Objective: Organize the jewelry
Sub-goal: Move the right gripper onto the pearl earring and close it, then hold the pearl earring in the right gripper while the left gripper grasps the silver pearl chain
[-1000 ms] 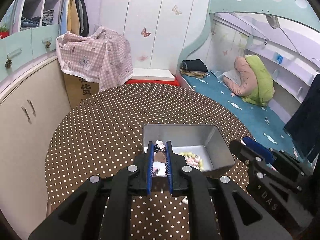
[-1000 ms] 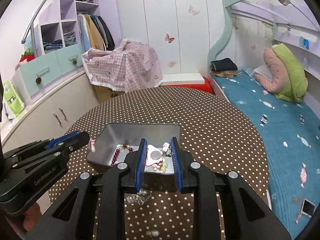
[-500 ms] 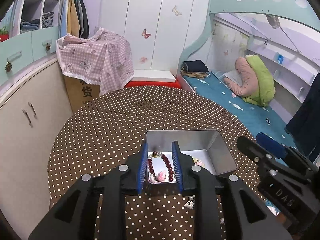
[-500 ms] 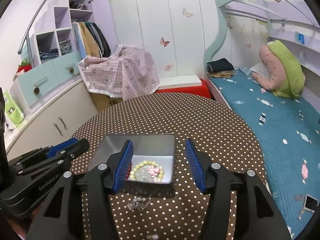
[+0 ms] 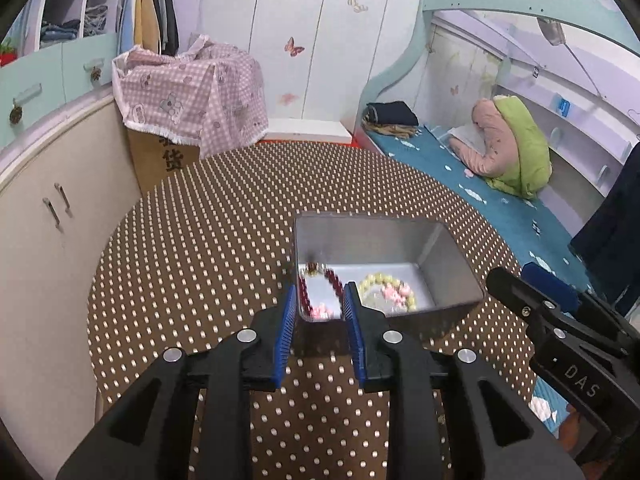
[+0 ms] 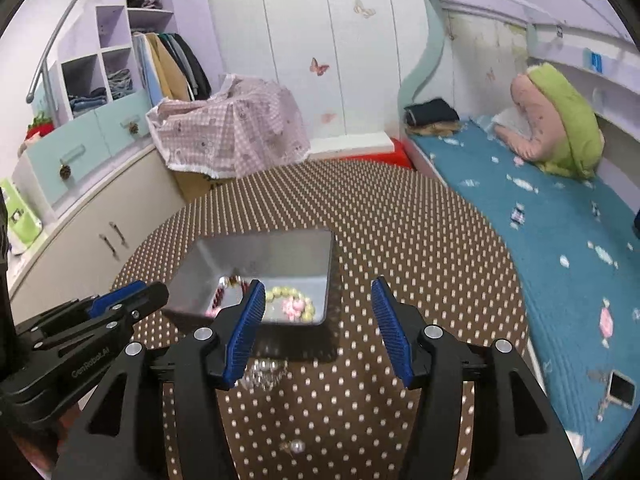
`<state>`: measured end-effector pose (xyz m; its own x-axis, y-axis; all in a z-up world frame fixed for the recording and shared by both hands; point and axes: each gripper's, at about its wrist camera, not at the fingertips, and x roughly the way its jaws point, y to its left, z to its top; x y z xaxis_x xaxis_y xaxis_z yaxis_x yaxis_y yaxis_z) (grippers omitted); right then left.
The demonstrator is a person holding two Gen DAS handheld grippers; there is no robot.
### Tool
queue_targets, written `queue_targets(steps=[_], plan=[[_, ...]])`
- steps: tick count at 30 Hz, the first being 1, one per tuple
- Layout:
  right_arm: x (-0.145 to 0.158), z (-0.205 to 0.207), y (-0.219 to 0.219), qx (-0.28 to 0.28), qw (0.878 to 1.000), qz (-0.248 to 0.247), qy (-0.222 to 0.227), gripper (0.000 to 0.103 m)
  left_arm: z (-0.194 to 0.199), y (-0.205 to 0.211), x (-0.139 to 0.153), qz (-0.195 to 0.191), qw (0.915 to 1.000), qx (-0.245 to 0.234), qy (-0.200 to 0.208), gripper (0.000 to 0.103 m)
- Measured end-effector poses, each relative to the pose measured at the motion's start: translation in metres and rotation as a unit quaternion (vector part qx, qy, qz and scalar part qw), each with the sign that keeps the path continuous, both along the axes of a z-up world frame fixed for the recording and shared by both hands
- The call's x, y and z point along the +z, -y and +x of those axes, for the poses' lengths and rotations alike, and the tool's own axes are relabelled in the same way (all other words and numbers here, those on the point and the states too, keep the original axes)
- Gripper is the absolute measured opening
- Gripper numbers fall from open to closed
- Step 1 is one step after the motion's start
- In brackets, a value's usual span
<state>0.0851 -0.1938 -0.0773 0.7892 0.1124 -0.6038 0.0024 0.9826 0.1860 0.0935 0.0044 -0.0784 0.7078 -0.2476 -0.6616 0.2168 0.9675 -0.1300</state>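
Hovering empty over the dotted table, the right gripper (image 6: pixel 318 330) has its jaws spread wide with nothing between them, just short of the metal tin (image 6: pixel 276 254). Left gripper (image 5: pixel 320 334) sits at the tin's near wall, jaws parted a modest gap, also holding nothing.

Jewelry location: a dark red bead bracelet (image 5: pixel 320 280) and a yellow-green bead bracelet with pink charm (image 5: pixel 390 292) lie on the tin floor. Loose on the table just in front of the tin: a silvery pearl cluster (image 6: pixel 264 374), and nearer the camera a single pearl piece (image 6: pixel 297 446).

Step, as I judge it: between picks, two items binned, two left out. Next move likely calls for the right gripper to drop onto the pearl cluster and pinch low; it's small and flat, so easy to miss or push around.

View differences: only the right wrist shows both leftover pieces; the left gripper's own body hides that patch. Left wrist gives the clearer look into the tin's red bracelet.
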Motion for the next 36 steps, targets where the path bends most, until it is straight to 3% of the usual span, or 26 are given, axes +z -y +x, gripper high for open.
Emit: queue_targets(steps=[13,23,27,30,36], plan=[[-0.056,-0.032,-0.007,0.013,0.997,0.019,-0.076,0.054,-0.023,-0.005,-0.044,-0.007,0.9979,-0.001,-0.064,0.024],[-0.075,-0.055,-0.026,0.040,0.995,-0.004,-0.091,0.053,-0.038,-0.014,-0.060,-0.021,0.9961,0.003,-0.085,0.024],[-0.078,-0.056,-0.036,0.059,0.994,-0.016,-0.092,0.029,-0.044,-0.013,-0.061,-0.019,0.9964,-0.001,-0.083,0.024],[-0.079,-0.057,-0.042,0.067,0.993,-0.033,-0.089,0.019,-0.043,-0.013,-0.061,-0.021,0.9963,-0.002,-0.084,0.024],[-0.076,-0.053,-0.037,0.059,0.994,-0.030,-0.085,0.019,-0.038,-0.003,-0.058,-0.020,0.9962,-0.008,-0.084,0.024]])
